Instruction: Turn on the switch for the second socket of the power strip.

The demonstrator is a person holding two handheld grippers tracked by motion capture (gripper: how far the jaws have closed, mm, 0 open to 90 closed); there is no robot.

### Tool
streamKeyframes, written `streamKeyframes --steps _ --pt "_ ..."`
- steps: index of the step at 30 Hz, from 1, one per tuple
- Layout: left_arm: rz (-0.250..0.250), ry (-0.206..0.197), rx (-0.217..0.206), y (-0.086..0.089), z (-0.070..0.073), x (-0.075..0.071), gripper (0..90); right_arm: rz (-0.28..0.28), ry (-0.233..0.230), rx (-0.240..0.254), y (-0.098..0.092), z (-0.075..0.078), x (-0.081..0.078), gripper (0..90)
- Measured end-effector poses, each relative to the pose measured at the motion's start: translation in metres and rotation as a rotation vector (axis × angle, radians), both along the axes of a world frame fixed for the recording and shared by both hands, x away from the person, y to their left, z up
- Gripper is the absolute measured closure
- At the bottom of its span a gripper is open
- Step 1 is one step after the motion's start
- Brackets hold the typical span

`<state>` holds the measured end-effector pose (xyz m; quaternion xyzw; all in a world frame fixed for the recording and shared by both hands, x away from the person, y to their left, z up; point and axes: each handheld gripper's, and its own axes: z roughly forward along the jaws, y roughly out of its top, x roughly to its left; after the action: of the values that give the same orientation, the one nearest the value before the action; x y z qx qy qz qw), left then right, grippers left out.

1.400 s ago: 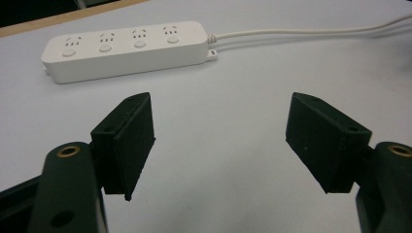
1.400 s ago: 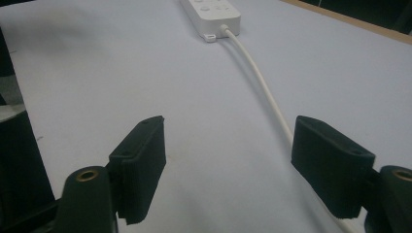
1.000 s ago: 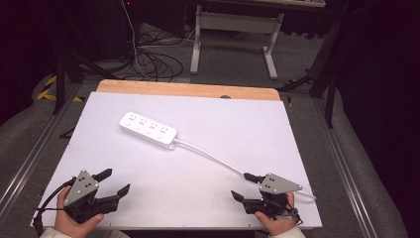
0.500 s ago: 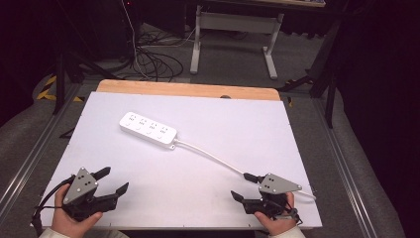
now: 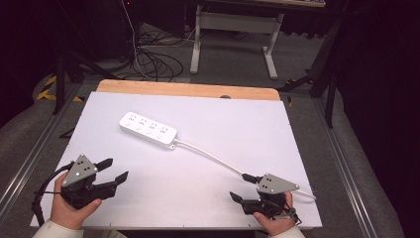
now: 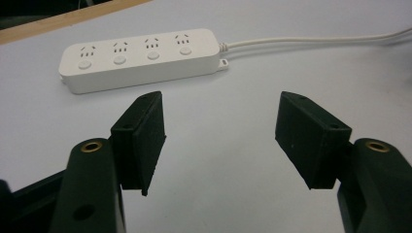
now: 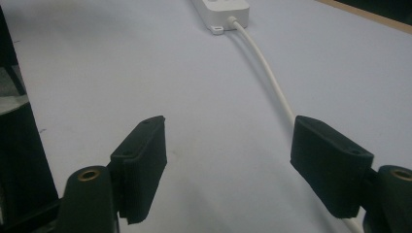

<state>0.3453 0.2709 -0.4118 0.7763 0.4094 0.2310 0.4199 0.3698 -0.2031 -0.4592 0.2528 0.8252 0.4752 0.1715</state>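
Observation:
A white power strip (image 5: pixel 147 130) with a row of sockets lies flat on the white tabletop (image 5: pixel 233 124), left of centre. Its white cord (image 5: pixel 213 156) curves toward the near right corner. My left gripper (image 5: pixel 114 169) sits at the near left, open and empty, its jaws facing the strip. In the left gripper view the strip (image 6: pixel 141 58) lies beyond the spread jaws of that gripper (image 6: pixel 221 141). My right gripper (image 5: pixel 239 187) is at the near right, open and empty. In the right gripper view the cord (image 7: pixel 272 82) runs from the strip's end (image 7: pixel 221 9) toward the right jaw of that gripper (image 7: pixel 228 160).
A wooden strip (image 5: pixel 188 89) borders the table's far edge. Metal rails (image 5: pixel 29 158) run along both sides. Behind the table are a desk frame (image 5: pixel 233 29) and loose cables (image 5: pixel 148 54) on the floor.
My left gripper has edged slightly forward toward the power strip. The right gripper, the strip and the cord have stayed put.

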Motion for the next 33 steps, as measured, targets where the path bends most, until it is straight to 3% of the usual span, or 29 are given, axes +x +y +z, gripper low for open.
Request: streamKeyframes --steps 5,17,29,33 --pt "-0.005 0.022 -0.025 -0.002 0.004 0.01 35.3 0.005 -0.001 0.004 -0.001 0.0 0.0 29.5" --pt "-0.015 0.032 -0.004 -0.015 0.019 0.036 35.1 0.01 0.008 0.006 0.0 0.0 0.0 29.5" --pt "-0.019 0.052 -0.009 -0.027 0.022 0.056 35.0 0.02 0.008 0.002 0.001 -0.001 0.0 29.6" --pt "-0.028 0.049 0.016 -0.031 0.023 0.063 33.7 0.025 0.01 0.006 0.002 -0.001 0.0 29.6"
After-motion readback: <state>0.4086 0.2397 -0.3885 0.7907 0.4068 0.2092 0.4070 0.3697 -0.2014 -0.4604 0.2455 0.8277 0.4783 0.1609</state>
